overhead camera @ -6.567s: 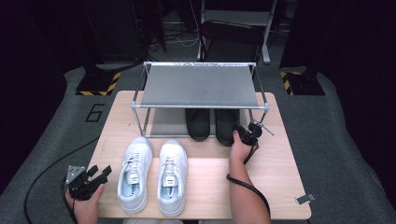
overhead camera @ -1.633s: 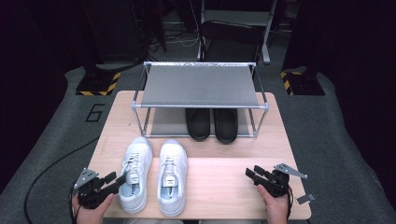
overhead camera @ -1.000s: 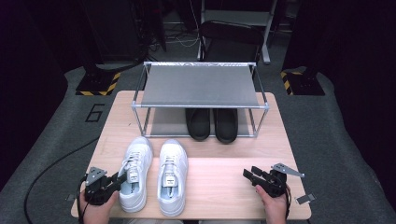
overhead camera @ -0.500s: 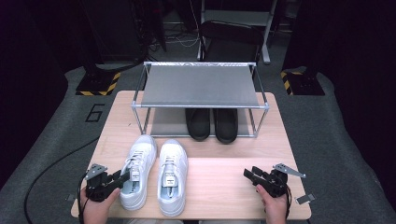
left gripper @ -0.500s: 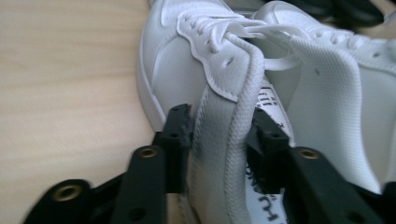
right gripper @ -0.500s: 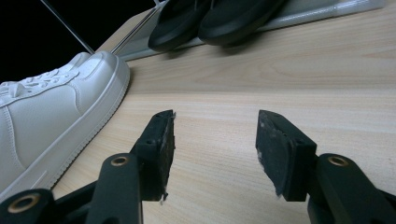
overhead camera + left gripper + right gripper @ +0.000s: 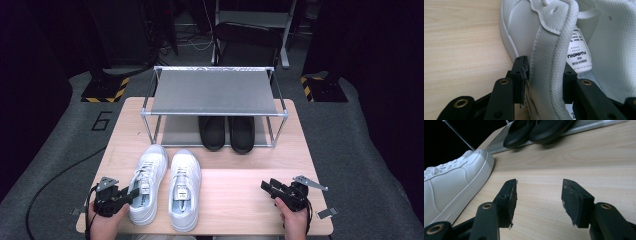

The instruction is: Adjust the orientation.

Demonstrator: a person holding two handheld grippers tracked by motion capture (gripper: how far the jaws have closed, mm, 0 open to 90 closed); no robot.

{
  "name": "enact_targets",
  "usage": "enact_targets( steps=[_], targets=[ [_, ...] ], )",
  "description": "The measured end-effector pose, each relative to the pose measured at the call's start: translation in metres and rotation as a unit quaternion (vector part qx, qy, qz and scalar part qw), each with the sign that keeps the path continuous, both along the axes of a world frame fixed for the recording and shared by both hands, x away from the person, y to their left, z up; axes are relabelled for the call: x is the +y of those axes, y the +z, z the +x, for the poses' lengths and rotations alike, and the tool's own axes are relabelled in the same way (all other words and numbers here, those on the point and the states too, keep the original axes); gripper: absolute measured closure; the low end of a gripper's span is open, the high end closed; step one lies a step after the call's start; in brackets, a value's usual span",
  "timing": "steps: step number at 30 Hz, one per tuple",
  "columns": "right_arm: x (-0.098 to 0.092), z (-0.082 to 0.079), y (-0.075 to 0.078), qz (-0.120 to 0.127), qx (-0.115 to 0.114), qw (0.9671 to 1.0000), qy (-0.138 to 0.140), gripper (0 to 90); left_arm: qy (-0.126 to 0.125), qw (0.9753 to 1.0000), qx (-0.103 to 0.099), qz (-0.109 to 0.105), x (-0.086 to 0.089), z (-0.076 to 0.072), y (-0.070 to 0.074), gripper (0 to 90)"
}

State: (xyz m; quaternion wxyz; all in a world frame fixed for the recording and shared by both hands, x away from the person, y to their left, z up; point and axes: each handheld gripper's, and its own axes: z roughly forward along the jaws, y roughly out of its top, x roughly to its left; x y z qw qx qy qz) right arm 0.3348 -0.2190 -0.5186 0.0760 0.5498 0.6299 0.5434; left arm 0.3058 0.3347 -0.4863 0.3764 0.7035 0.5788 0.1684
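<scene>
The left white sneaker [image 7: 146,182], at lower left of the high view, is clamped at its collar by the left gripper [image 7: 545,72]. The right gripper [image 7: 272,188], lower right, is held wide apart, empty.

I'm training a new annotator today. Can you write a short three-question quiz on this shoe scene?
1. True or false: the left hand-held gripper has its jaws around the collar of the left white sneaker.
2. The black shoes sit: A on top of the rack, B beneath its shelf, C beside the right white sneaker.
3. What does the right hand-held gripper hold?

Key: 1 true; 2 B; 3 nothing, its jaws are open.
</scene>
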Motion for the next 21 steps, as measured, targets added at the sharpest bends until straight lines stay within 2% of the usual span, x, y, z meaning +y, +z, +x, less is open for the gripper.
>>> enact_targets(
  steps=[5,8,9,13,17,18,19,21],
  targets=[
    [0.0004,0.0008,-0.0015,0.0,0.004,1.0,0.001,46.0,0.01,0.9998,0.007,0.014,-0.0035,0.0004,0.0017,69.5],
    [0.0013,0.0004,-0.0014,0.002,0.008,1.0,0.001,45.9,0.016,0.9998,0.006,0.009,-0.0038,-0.0004,0.0014,70.9],
    [0.0011,0.0003,-0.0014,0.002,0.008,1.0,0.001,45.9,0.023,0.9997,-0.001,0.008,-0.0045,-0.0009,0.0005,71.6],
    [-0.0008,0.0009,-0.0034,0.006,0.007,1.0,-0.001,45.9,0.022,0.9997,0.001,0.009,-0.0035,-0.0022,0.0008,73.7],
    [-0.001,0.0011,-0.0037,0.005,0.012,0.9999,-0.001,45.3,0.024,0.9997,0.0,0.008,-0.0046,-0.0008,0.0007,73.3],
    [-0.0016,0.0016,-0.0041,-0.001,0.009,1.0,0.001,45.1,0.017,0.9997,0.007,0.014,-0.0037,0.0001,0.0021,72.6],
    [-0.0004,0.0013,-0.0041,0.004,0.014,0.9999,-0.002,45.0,0.017,0.9997,0.008,0.013,-0.0039,0.001,0.0025,72.1],
    [-0.0001,0.0015,-0.0045,0.005,0.017,0.9998,0.0,44.6,0.019,0.9998,0.008,0.005,-0.0035,0.0011,0.0022,70.5]
  ],
)
